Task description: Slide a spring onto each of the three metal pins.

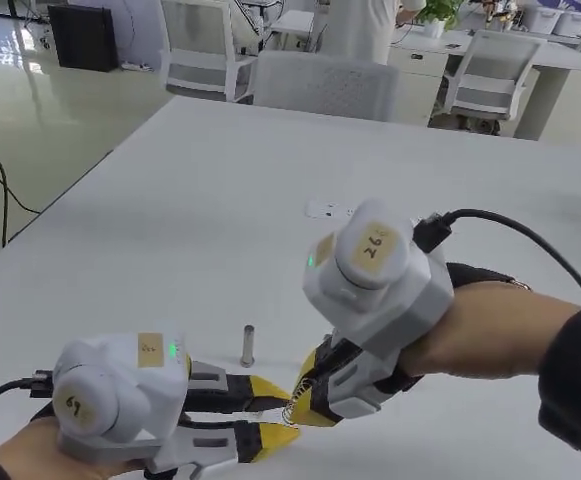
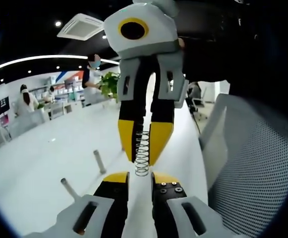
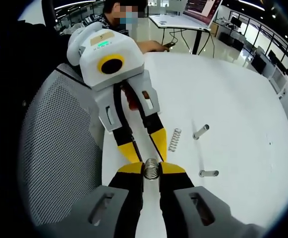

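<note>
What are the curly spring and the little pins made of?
The spring looks like thin bare metal wire: silvery, shiny, open coils. The pins look like metal too: grey and smooth, with a dull sheen. Probably steel, but looks alone can't prove it.

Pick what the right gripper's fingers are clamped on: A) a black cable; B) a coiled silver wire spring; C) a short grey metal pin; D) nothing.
B: in the right gripper view the coiled silver wire spring sits pinched between the yellow-tipped fingers of the right gripper.
</note>
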